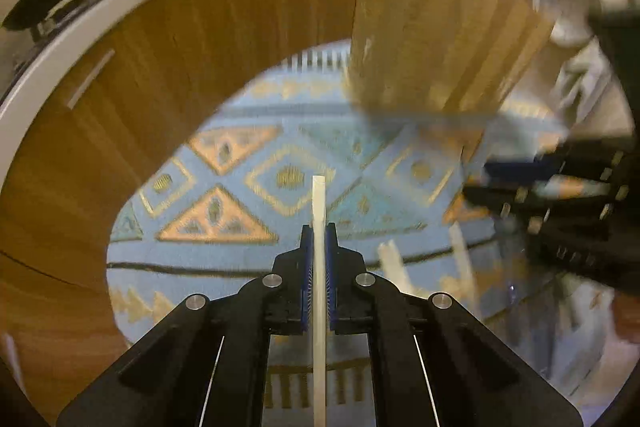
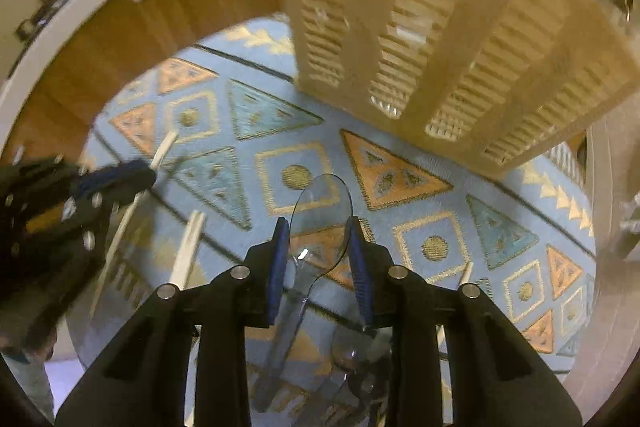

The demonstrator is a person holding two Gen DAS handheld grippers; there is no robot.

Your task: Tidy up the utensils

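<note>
1. Right now the left gripper is pressed together on a thin white stick (a chopstick or a slim handle; I cannot tell which), which runs straight out between the blue pads along the gripper's own line.
2. The right gripper pinches a clear plastic spoon by the sides of its bowl; the bowl points forward past the fingertips and the handle trails back under the jaws.
3. Both grippers point steeply down over a blue patterned cloth on the table.
4. The slatted beige organizer stands ahead of both tools, at the far side of the cloth, its tall compartments side by side. In the right wrist view it fills the upper right and looks closer to the right gripper; in the left wrist view it sits up and to the right, so I judge the spoon has the shorter trip.
5. Each held piece lies lengthwise toward the organizer, so a drop-in probably calls for tipping it upright over a compartment mouth.
6. More white sticks lie on the cloth between the two grippers, and more clear pieces below the right one (blurred).
7. Bare cloth lies in front of the organizer; a wooden cabinet front bounds the far left.
</note>
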